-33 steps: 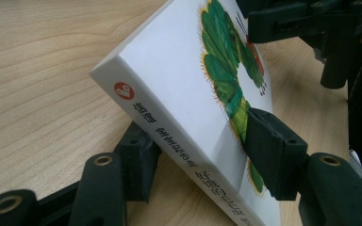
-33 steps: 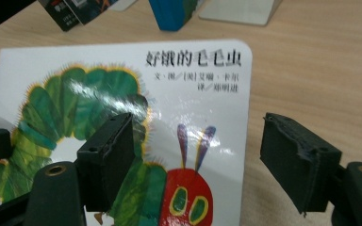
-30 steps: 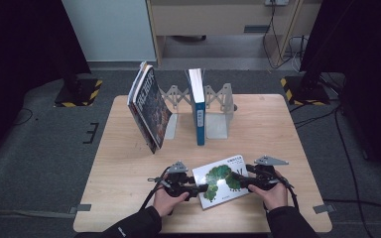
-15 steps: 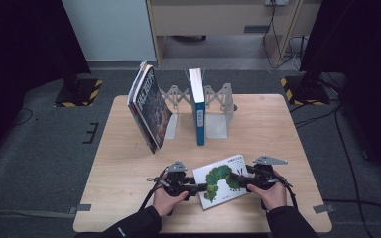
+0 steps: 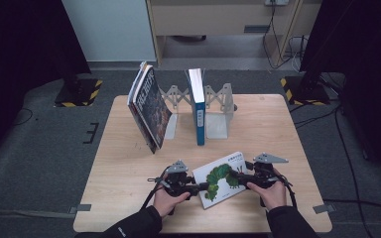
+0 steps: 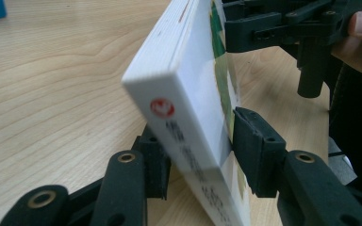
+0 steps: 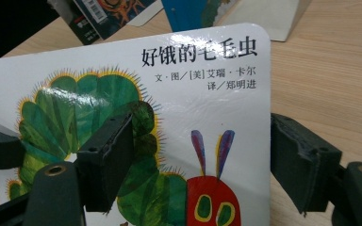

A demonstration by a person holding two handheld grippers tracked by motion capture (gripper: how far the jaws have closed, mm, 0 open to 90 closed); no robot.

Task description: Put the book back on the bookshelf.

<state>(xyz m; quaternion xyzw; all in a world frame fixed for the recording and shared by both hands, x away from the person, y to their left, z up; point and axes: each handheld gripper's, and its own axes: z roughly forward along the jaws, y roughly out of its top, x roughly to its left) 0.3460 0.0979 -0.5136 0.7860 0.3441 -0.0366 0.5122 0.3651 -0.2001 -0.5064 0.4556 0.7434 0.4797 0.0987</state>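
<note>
While the white picture book sits tilted at the near edge of the worktop, the left gripper has just been closing its fingers on the book's spine end, one pad on the cover and one beneath, both touching it. On the opposite side, the right gripper has its fingers clamped on the book, one lying on the caterpillar cover, the other at its edge. Farther back, a metal book rack holds an upright blue book, and dark books lean at its left end.
</note>
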